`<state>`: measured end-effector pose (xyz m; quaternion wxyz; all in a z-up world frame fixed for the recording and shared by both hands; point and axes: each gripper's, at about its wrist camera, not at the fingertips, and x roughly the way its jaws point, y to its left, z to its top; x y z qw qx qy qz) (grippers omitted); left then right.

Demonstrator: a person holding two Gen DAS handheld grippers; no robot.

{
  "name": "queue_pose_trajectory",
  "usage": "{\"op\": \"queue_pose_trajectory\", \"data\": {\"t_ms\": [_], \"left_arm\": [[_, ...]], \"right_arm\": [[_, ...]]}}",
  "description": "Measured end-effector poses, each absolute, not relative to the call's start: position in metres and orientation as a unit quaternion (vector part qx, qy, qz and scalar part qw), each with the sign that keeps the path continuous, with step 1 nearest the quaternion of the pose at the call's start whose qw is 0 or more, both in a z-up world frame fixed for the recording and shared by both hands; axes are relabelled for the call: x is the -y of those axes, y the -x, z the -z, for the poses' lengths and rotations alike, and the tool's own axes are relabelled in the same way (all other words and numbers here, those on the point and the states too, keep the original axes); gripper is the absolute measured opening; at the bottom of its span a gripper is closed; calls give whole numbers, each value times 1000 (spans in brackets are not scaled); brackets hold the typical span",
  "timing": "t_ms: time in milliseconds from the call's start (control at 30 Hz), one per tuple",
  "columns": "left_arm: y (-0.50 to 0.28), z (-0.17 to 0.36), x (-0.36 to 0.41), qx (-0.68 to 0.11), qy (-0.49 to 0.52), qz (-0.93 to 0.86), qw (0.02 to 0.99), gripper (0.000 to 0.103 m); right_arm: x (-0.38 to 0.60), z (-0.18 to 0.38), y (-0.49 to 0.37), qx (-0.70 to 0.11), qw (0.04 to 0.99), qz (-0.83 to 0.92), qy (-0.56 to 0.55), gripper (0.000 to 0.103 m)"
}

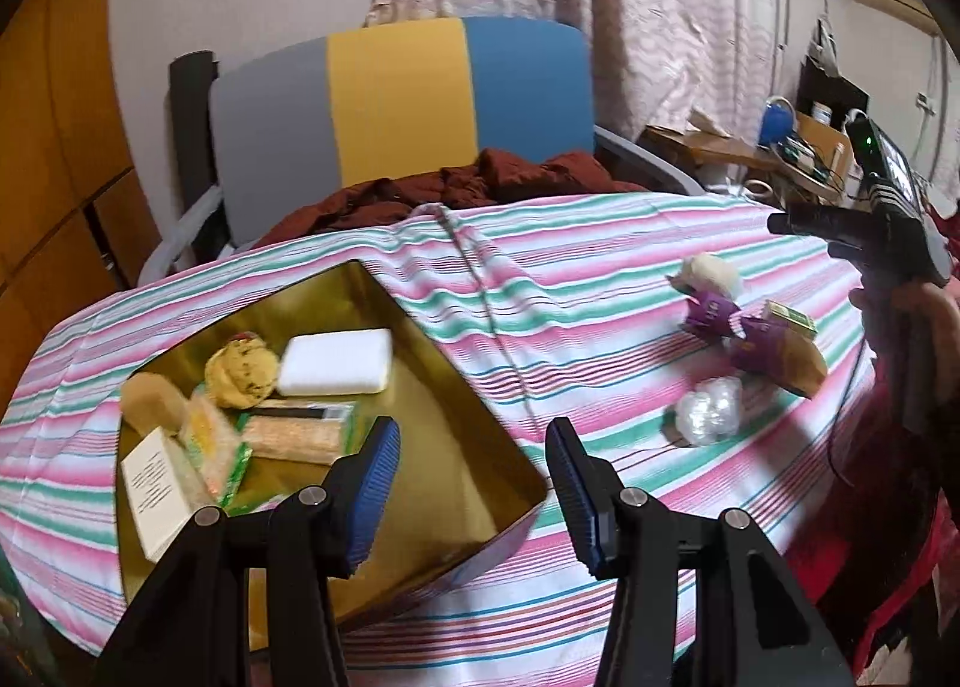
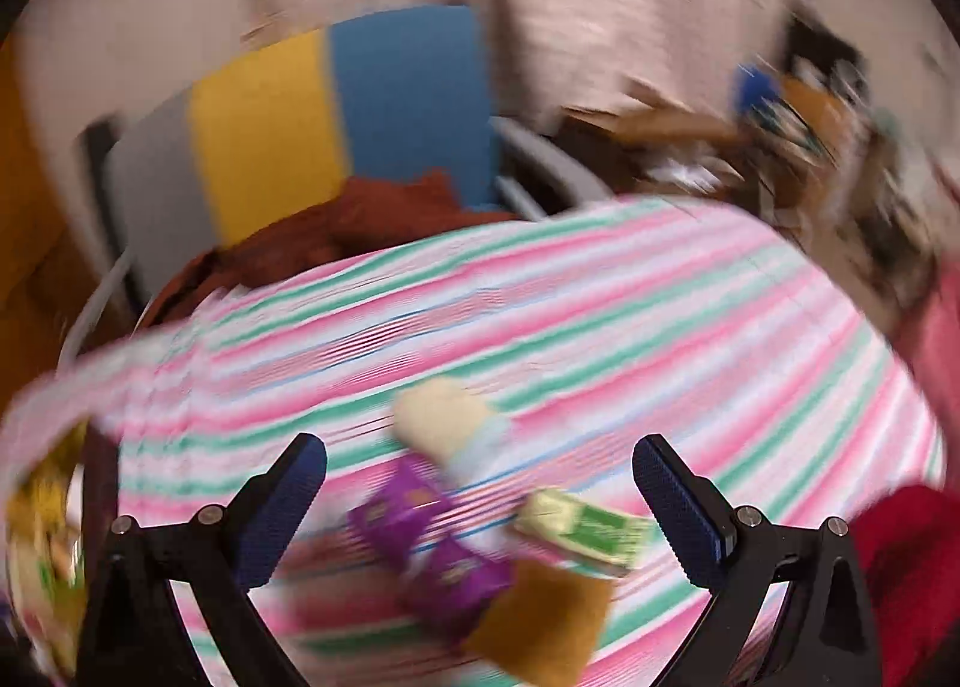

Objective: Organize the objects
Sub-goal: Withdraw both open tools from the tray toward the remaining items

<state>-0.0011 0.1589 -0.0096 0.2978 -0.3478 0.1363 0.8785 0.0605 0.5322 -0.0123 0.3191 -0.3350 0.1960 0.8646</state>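
Observation:
A gold tin box (image 1: 456, 441) sits on the striped tablecloth (image 1: 570, 297) at the left, holding a cookie (image 1: 240, 372), a white bar (image 1: 336, 360), wrapped snacks and a white card. My left gripper (image 1: 474, 468) hangs open over the box's right corner, holding nothing. To the right lie purple packets (image 1: 729, 327), a cream bun (image 1: 711, 270), a green box (image 1: 792, 318), a brown packet (image 1: 801, 366) and a clear wrapped ball (image 1: 705, 408). My right gripper (image 2: 480, 483) is open above the purple packets (image 2: 432, 537), green box (image 2: 582, 528), brown packet (image 2: 540, 621) and cream bun (image 2: 441, 417); this view is blurred.
A chair with grey, yellow and blue panels (image 1: 396, 111) stands behind the table with a dark red cloth (image 1: 480, 183) on it. A cluttered side table (image 1: 780, 153) is at the back right. A hand (image 1: 918, 321) holds the other gripper at the right edge.

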Motion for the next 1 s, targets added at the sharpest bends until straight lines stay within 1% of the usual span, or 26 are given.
{"op": "queue_pose_trajectory", "data": {"t_ms": [133,300,433,633,1000], "left_arm": [[1,14,-184,-146,354,-867,318,51],[3,22,-216,-146,375,-848,346,51],[4,28,-244,-157,382,-834,367,51],[11,32,-295,-198,371,-815,399,51],[34,60,-397,-253,390,-748,473,51]], "right_arm": [[-584,34,-97,-329,366,-815,305,103],[-602,48,-108,-395,357,-791,301,103],[-603,49,-106,-400,344,-794,302,103],[-603,52,-110,-418,335,-792,295,103],[-599,55,-99,-423,304,-799,300,103]]}}
